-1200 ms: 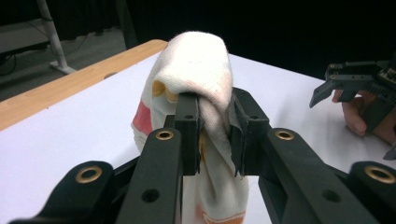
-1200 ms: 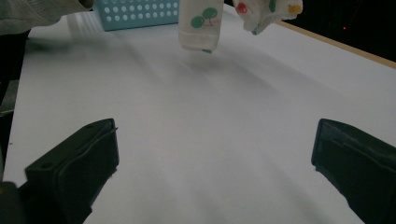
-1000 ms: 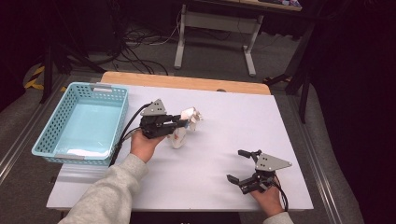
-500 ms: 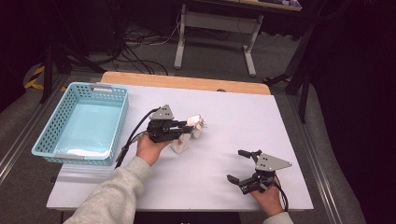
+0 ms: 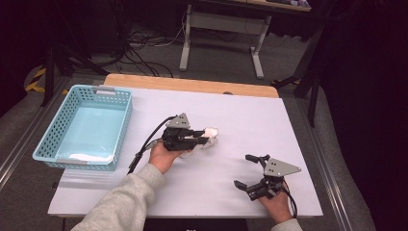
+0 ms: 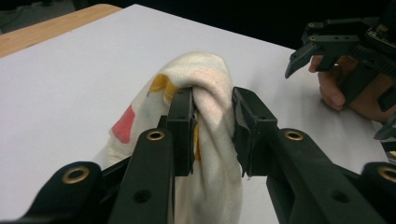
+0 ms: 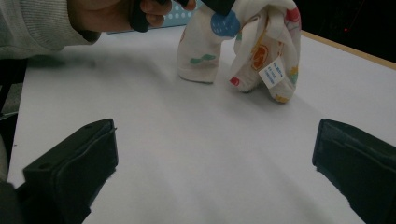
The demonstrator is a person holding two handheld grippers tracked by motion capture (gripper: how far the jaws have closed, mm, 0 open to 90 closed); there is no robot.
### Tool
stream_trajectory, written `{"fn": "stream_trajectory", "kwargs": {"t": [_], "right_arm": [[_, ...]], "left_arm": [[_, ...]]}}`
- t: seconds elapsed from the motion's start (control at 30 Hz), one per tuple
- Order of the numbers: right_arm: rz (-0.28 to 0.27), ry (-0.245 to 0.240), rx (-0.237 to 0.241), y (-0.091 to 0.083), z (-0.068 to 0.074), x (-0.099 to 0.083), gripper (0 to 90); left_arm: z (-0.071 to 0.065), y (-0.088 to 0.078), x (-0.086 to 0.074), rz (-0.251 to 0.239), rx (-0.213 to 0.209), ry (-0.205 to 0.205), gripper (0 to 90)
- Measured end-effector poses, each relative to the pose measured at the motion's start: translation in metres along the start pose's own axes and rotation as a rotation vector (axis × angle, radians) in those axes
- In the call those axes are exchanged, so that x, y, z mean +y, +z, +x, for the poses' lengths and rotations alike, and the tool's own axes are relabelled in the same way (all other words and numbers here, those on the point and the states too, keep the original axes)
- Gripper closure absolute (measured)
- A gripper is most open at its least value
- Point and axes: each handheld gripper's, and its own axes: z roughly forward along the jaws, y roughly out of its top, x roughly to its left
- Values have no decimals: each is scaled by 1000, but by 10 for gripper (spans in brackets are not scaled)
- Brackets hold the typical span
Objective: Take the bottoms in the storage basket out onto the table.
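- Resting its lower folds on the white table (image 5: 250, 115), a small cream cloth (image 5: 210, 137) with coloured prints is standing bunched near the table's middle; in the right gripper view the cloth (image 7: 243, 42) is showing a white label hanging at one edge.
- Gripping the cloth's upper fold, the left gripper (image 6: 212, 121) is pinching a twisted ridge of fabric (image 6: 212, 93) between its two black pads; the jaws have just been easing apart slightly, yet the cloth is still being pressed between them.
- Reaching in from the lower left, the left hand (image 5: 163, 155) is carrying that gripper (image 5: 202, 140) roughly level, pointing toward the table's right.
- Waiting well apart near the front right corner, the right gripper (image 5: 248, 173) is standing with its jaws spread wide and nothing between them, both pads (image 7: 70, 168) framing bare tabletop.
- Sitting at the table's left edge, a light blue basket (image 5: 48, 154) is holding something pale along its near wall, too indistinct to identify.
- Judging progress: the cloth is lying down on the table but not yet spread or folded; release and any arranging are remaining.
- Hiding detail: the jaws are covering the cloth's middle, and its far side is facing away from every camera.
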Motion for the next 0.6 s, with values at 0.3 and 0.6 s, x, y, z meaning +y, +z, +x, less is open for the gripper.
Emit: {"fn": "stream_trajectory", "kwargs": {"t": [0.3,0.6], "right_arm": [[0,0,0,0,0,0,7],[-1,1,0,0,0,0,6]], "left_arm": [[-4,8,-1,14,-36,-2,634],[-6,6,1,0,-37,-7,321]]}}
